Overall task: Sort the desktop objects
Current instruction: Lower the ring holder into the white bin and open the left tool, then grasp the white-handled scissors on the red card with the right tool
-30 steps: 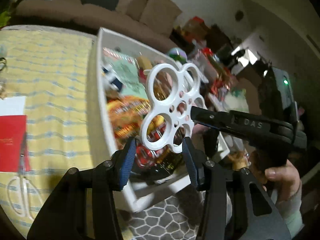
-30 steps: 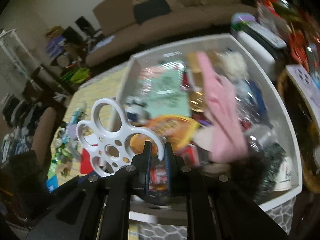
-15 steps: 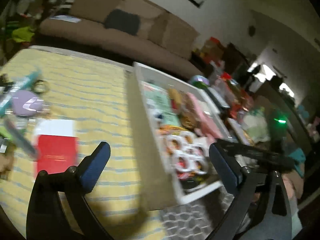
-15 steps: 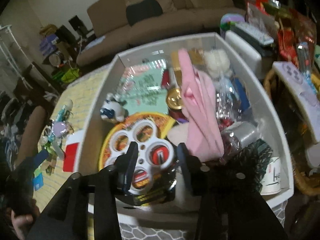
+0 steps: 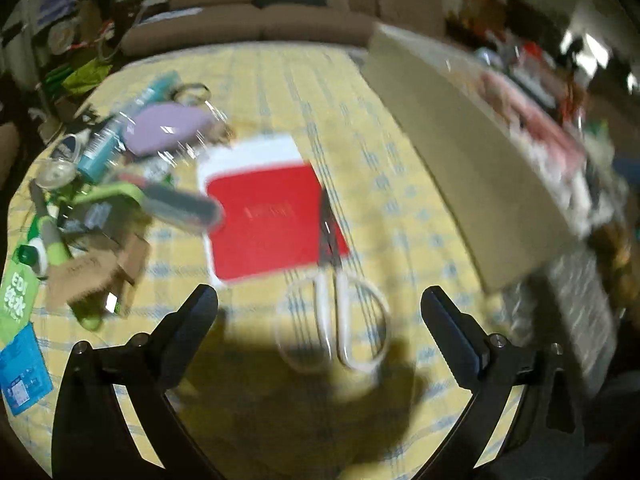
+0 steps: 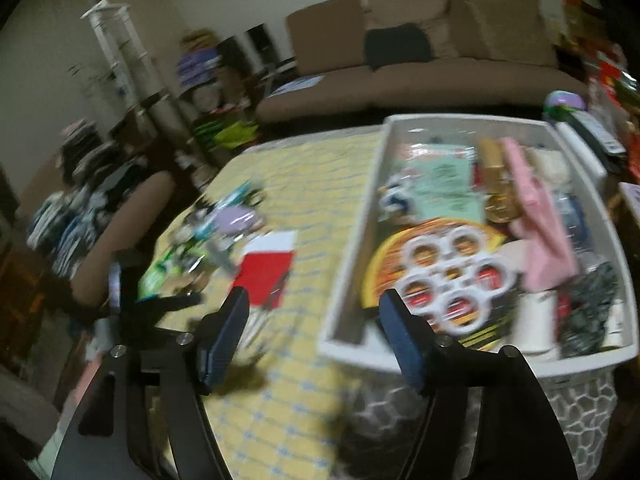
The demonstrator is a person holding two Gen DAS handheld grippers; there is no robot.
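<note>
I've got my right claw [image 6: 314, 326] low over the near edge of the table, jaws opening and nothing between them. Just beyond its right finger sits the white bin [image 6: 352, 240], and it is packed: the white ring holder [image 6: 452, 276] lies flat on a round orange and yellow packet [image 6: 384, 264] at the near end, a pink cloth [image 6: 536, 216] runs along the middle, a pale green card [image 6: 444, 184] lies at the far end beside a gold tin [image 6: 500, 196], and a white cup [image 6: 536, 320] stands in the near right corner by some black lace [image 6: 588, 304]. My left claw [image 5: 320, 320] is spread wide and empty, pointing steeply down at the table. Dead centre between its fingers, just ahead of them, lie the white-handled scissors [image 5: 336, 312], blades pointing away and resting along the edge of a red booklet [image 5: 268, 224] on a white sheet [image 5: 260, 152]. Ahead and to the left of that claw is the clutter still on the table: a lilac pouch [image 5: 168, 128], a teal tube [image 5: 108, 140], a dark brush [image 5: 180, 204] and a brown cardboard piece [image 5: 88, 276]. Everything lies on a yellow cloth with blue stripes [image 5: 384, 184]. A brown sofa [image 6: 420, 76] with a dark cushion [image 6: 396, 46] stands beyond the table, a white shelf rack [image 6: 120, 52] far off to my right claw's left. The picture is blurred.
</note>
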